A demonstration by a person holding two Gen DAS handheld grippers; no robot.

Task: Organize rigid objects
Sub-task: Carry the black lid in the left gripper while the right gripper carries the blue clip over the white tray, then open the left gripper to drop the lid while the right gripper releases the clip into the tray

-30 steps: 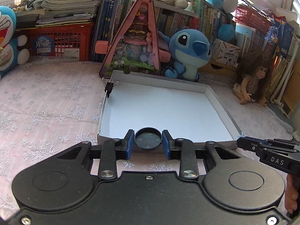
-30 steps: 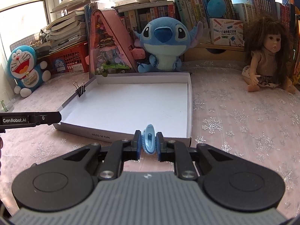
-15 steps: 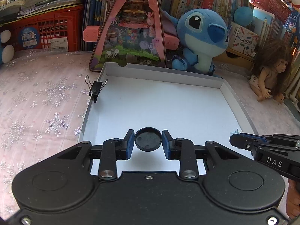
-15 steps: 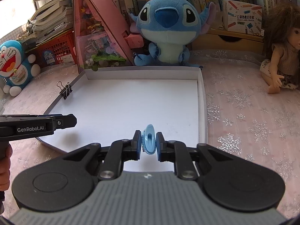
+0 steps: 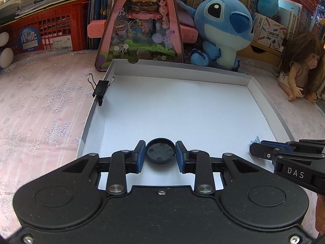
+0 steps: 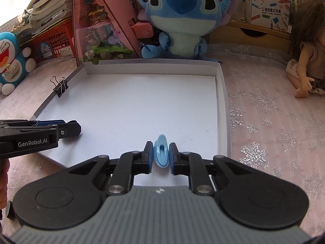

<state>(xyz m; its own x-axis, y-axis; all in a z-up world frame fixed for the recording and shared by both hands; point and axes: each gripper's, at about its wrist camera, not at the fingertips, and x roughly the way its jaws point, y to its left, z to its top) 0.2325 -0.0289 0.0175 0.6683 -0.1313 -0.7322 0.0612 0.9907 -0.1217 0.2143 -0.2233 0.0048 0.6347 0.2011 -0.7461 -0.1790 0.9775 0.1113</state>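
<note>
Left wrist view first: the left gripper (image 5: 160, 154) is pinching a black round cap (image 5: 160, 150) between its blue pads, and compared with a second ago it has come right in over the white box lid (image 5: 268, 103). Back then the cap sat at the near wall, now it's over the floor near the front. So I'd say the carry is about finished and the drop is next. Binder clip (image 5: 101, 89) hasn't budged from the left wall. The right gripper (image 5: 254, 145) pokes in from the side, with only a sliver of light blue showing at its tip (easy to miss).

Right wrist view: the right gripper is clamped on a light blue plastic clip (image 6: 161, 151), held on edge, and it too has moved inward, over the lid's front right area. The left one (image 6: 71, 128) sits off to the left, cap hidden from here.

Hard to tell: whether either piece touches the floor yet or is just hovering. The front wall is buried under both gripper bodies, and the Stitch plush (image 6: 180, 16) and doll (image 6: 306, 46) are cut off at the edges.
</note>
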